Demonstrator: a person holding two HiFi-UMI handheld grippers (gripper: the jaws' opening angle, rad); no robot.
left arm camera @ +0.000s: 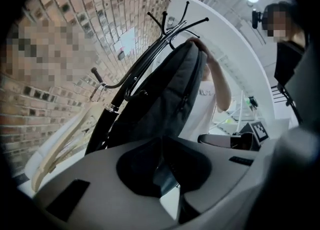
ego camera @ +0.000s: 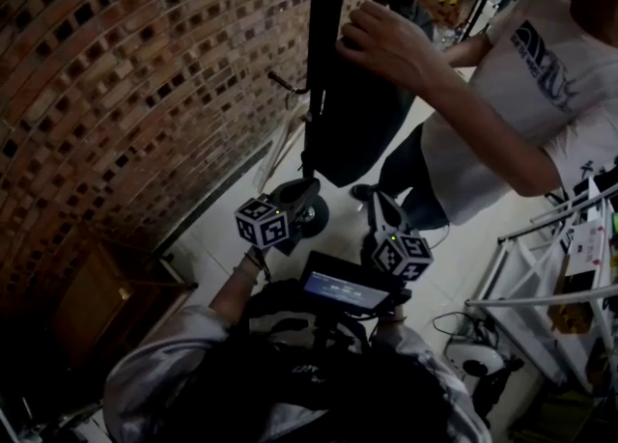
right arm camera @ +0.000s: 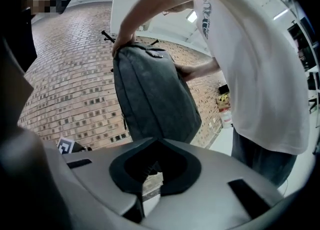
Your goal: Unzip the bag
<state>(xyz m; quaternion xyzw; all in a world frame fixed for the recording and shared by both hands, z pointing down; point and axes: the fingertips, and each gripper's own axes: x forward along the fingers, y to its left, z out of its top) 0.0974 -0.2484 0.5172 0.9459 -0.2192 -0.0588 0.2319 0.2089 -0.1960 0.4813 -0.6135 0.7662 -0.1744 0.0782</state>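
A dark grey backpack (ego camera: 352, 123) (left arm camera: 160, 108) (right arm camera: 150, 98) hangs on a black coat rack (ego camera: 322, 45) (left arm camera: 135, 73) by the brick wall. A person in a white T-shirt (ego camera: 521, 94) stands next to it, one hand (ego camera: 386, 41) (right arm camera: 122, 43) on the bag's top. A closed zip line (left arm camera: 186, 96) runs down the bag's side. My left gripper (ego camera: 307, 188) (left arm camera: 165, 171) and right gripper (ego camera: 379, 203) (right arm camera: 150, 174) hang below the bag, pointing up at it, apart from it. Both have their jaws together with nothing between them.
The brick wall (ego camera: 116, 94) curves along the left. A wooden box (ego camera: 92, 301) stands at lower left, a white metal rack (ego camera: 541, 267) at right, cables and a small device (ego camera: 473, 359) on the floor. Pale sticks (left arm camera: 60, 149) lean by the rack's foot.
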